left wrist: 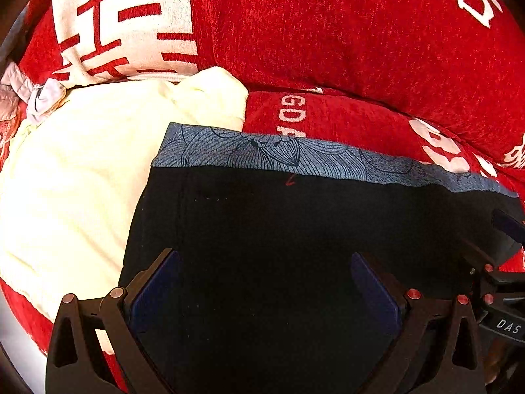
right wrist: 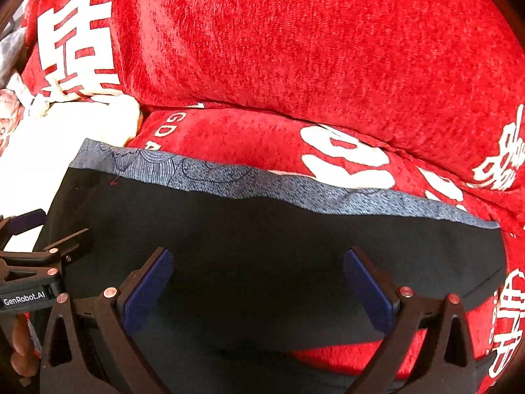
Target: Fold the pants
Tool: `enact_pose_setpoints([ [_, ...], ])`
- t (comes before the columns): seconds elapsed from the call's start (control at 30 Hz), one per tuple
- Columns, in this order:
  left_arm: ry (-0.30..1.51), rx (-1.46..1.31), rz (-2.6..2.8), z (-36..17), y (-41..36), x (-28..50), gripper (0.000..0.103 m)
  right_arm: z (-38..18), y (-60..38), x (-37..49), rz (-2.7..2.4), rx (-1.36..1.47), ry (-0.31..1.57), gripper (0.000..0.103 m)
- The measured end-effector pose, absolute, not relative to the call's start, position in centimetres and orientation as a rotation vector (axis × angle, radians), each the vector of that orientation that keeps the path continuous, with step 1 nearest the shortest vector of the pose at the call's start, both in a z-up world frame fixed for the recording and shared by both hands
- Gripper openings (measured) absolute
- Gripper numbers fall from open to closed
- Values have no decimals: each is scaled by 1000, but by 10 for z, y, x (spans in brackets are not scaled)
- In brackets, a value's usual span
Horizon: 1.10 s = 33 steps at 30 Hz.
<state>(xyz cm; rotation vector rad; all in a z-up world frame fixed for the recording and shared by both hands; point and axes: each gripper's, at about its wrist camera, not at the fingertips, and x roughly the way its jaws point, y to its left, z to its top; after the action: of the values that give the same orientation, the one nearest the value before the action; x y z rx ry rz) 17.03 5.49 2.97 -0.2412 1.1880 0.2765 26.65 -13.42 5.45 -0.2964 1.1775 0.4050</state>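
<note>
Black pants (left wrist: 279, 229) with a blue patterned waistband (left wrist: 262, 154) lie flat on a red sofa seat, the waistband toward the backrest. My left gripper (left wrist: 265, 272) hovers open over the pants' left part, blue pads wide apart, nothing between them. In the right wrist view the same pants (right wrist: 262, 239) and waistband (right wrist: 295, 190) stretch across; my right gripper (right wrist: 259, 272) is open above the right part. Each view shows the other gripper at its edge: the right gripper (left wrist: 492, 269) and the left gripper (right wrist: 29, 262). A hand (right wrist: 19, 351) holds the left one.
A cream-white garment (left wrist: 75, 180) lies left of the pants, partly under them. Red cushions with white characters (left wrist: 328, 32) form the backrest just behind the waistband. A grey-pink quilted item (left wrist: 19, 95) sits at the far left. Red seat fabric (right wrist: 492, 328) shows to the right.
</note>
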Motion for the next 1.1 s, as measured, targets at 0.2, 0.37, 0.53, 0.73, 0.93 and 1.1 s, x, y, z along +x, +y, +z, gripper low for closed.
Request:
enact_pose_setpoints([
  [0.2,1192,-234,276,30,59,178,103,48,-116,273,496,-384,1189,103],
  [0.37,1220,-229,263,25,66,192,103,38,-95,288,646,-528,1194,103],
  [0.53,1232,-225,250,18,67,199,103,31,-83,308,764,-519,1247,103],
  [0.73,1252,-231,240,9,70,211,103,20,-68,321,916,-579,1276,103],
  [0.93,1262,-218,225,4,67,214,103,1,-56,329,1011,-666,1283,103],
  [1.1,1259,-215,222,3,66,216,103,-16,-48,341,1076,-637,1341,103],
])
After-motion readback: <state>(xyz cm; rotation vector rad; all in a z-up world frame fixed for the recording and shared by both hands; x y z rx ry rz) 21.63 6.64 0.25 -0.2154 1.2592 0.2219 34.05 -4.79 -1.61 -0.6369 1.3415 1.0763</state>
